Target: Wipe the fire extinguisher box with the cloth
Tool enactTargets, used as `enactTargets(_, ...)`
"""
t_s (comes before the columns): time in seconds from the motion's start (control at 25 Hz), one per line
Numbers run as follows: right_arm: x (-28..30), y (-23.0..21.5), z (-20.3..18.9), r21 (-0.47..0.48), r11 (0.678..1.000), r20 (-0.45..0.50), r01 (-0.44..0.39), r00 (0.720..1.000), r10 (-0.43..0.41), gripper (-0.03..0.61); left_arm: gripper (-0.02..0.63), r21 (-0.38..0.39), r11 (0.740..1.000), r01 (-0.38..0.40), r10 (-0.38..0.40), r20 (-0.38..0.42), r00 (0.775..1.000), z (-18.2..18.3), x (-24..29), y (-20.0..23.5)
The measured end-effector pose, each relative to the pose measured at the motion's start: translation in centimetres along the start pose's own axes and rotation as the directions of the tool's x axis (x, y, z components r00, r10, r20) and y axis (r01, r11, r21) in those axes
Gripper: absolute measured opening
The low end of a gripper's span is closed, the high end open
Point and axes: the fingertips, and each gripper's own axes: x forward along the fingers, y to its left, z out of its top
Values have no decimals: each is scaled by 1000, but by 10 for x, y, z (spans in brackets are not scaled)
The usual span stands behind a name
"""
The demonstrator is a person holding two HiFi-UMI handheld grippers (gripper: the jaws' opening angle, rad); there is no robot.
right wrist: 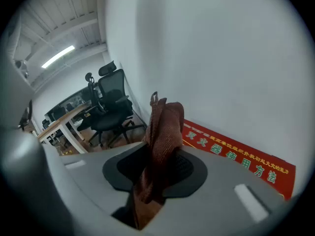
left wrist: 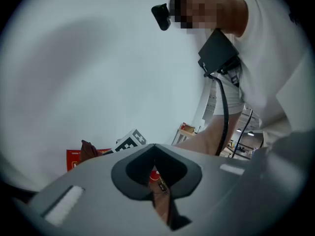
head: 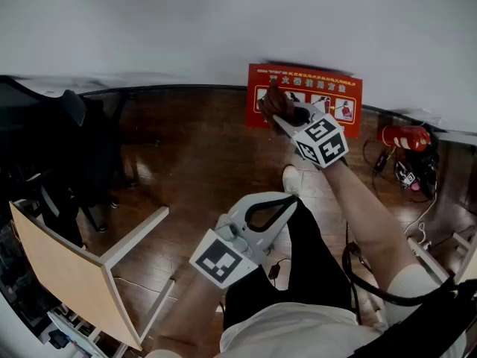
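Right under the head camera, a white shirt (head: 298, 334), and just ahead of it the left gripper (head: 289, 201), held low over the person's lap. Its own view shows the jaws brought together with nothing between them, only a thin slit with a sliver of floor and something red showing through. That's the left gripper (left wrist: 157, 183) idle and empty, pointed towards the wall.

Now the right gripper (head: 285, 115), out at the end of a stretched forearm (head: 365, 207). Its jaws are clamped tight on the cloth (right wrist: 165, 132), a brown, ribbed rag that stands up in a bunched fold above the pads of the right gripper (right wrist: 158, 167) and hangs down below them too.

From the head view the cloth (head: 274, 103) sits over the upper left part of the box (head: 309, 95). Touching or just off it? The pictures won't settle that. The box (right wrist: 241, 156) is red with printed characters and pictograms, and stands on the floor (head: 186, 155) against the white wall (head: 223, 21).

Further out: a red extinguisher (head: 402, 136) lies to the right of the box among dark cables. A white shoe (head: 291, 177) is on the floor between the two grippers. Far left, a black chair (head: 45, 140), and in front of it a table (head: 59, 274) with a pale wood top and white legs.
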Motion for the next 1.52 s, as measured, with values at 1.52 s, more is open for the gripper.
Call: enactTargets(1.52,-45,-263,-266,501,862,80,78,987,-136,103,0,-62,897,437,-433,-326,841,-133,225,-18)
